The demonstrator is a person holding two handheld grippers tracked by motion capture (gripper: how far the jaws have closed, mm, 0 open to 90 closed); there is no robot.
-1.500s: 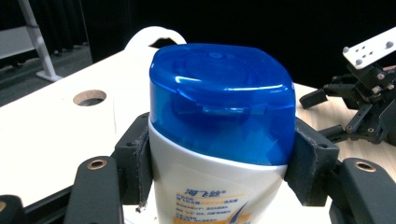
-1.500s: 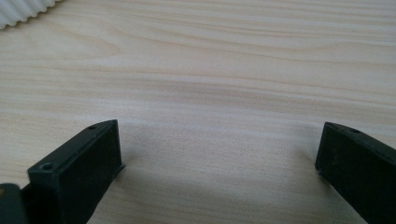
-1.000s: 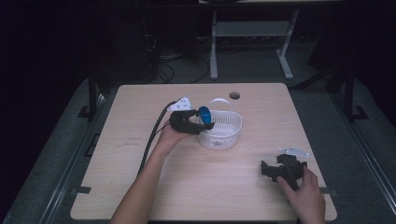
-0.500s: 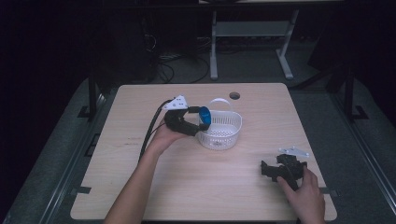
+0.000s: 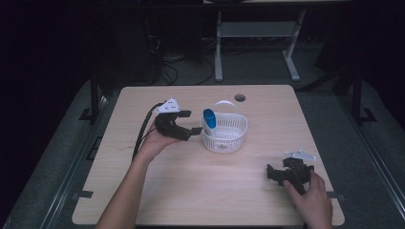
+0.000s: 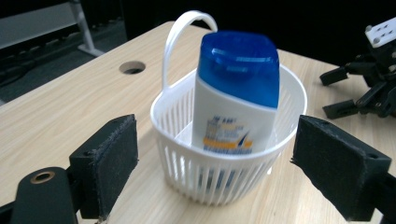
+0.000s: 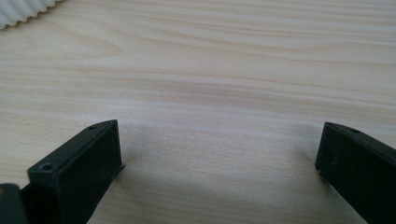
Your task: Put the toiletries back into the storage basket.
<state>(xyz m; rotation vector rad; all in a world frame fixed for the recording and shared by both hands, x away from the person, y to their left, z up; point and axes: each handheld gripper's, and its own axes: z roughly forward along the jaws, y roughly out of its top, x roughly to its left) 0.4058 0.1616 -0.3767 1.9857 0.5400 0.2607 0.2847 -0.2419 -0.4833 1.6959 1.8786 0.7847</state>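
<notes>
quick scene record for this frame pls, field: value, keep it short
surface: wooden table with a round hole near the far edge
basket: white slatted basket, handle up, mid-table
bottle: white bottle with blue cap, upright in the basket, leaning on its wall
left gripper: open, held off the table beside the basket, jaws aimed at it, touching nothing
right gripper: open, low at the near right of the table, nothing between its jaws

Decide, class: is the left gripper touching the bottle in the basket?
Apart. In the left gripper view the open left gripper has its jaws spread wide, short of the basket, with bare table between them and the bottle standing inside.
</notes>
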